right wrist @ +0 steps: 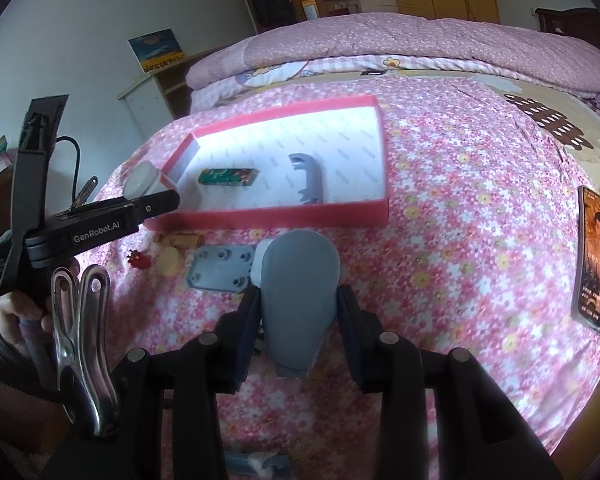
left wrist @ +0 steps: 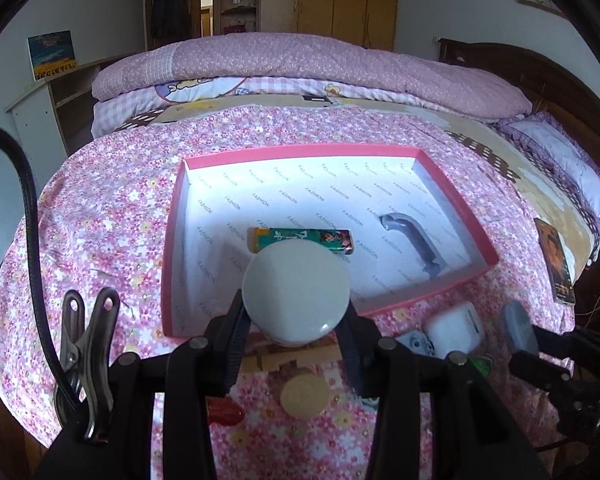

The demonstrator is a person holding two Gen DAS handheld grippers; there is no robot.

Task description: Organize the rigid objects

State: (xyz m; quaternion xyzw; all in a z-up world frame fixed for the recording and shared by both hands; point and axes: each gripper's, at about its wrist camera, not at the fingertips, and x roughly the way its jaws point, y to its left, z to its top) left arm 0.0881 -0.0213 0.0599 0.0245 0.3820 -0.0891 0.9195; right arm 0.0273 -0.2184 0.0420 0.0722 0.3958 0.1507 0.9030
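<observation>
White round jar (left wrist: 296,292) clamped in your left gripper (left wrist: 296,320) and grey handle piece (right wrist: 298,304) in your right gripper (right wrist: 298,312) could slip or clip the pink box's (left wrist: 456,184) near wall before clearing it.

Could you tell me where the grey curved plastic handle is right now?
The grey curved plastic handle lies inside the pink-rimmed shallow box, toward its right side, beside the green printed pack.

Both grippers, L (left wrist: 296,316) & R (right wrist: 298,312), angled down, jaws clamped on loads.
</observation>
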